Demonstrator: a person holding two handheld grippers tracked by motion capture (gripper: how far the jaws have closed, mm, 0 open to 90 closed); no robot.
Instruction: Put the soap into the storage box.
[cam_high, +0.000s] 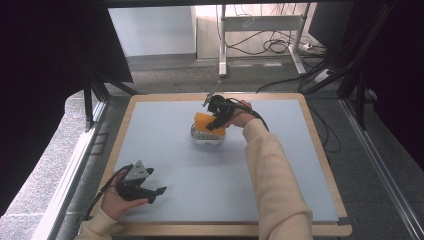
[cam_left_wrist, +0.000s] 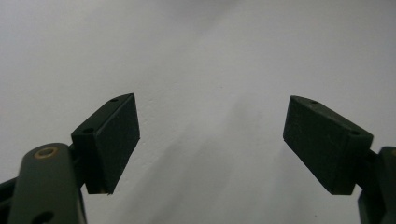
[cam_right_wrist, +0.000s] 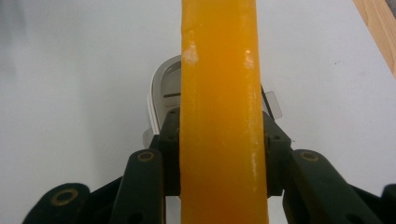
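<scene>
Glossy, waxy orange block (cam_right_wrist: 223, 112), matt grey table mat (cam_high: 200, 170), wooden rim (cam_high: 320, 135), white plastic container (cam_high: 202, 137).

The orange block (cam_high: 204, 121) is a flat, thick slab with a smooth, slightly shiny surface and a few pale scuff marks. It stands on its edge, a little tilted, just above the white container (cam_high: 205, 136). The container is small and rounded, with a clear lid part, and it lies near the middle of the counter, toward the far side
</scene>
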